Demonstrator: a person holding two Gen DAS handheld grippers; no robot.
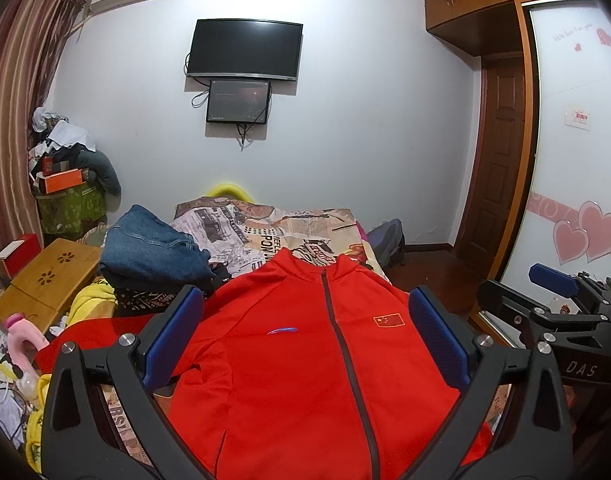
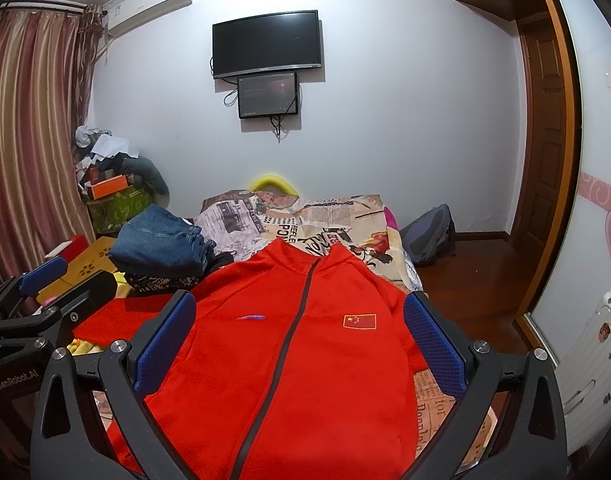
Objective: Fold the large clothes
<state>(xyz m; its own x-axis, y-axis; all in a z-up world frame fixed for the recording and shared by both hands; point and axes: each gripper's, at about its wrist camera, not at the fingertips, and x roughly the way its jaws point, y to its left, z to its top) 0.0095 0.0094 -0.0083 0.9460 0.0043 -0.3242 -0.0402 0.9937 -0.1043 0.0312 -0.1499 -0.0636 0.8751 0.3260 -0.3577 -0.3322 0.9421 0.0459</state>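
Jacket: red jacket lies flat, zipped, on the bed.
Left tongs: apart, above jacket.
Right tongs: apart, above jacket.

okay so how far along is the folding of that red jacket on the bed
Done: the red jacket lies spread front-up on the bed, zipped. In hand: nothing; the left gripper and right gripper are open above it. Left: all folds; a sleeve lies out sideways.
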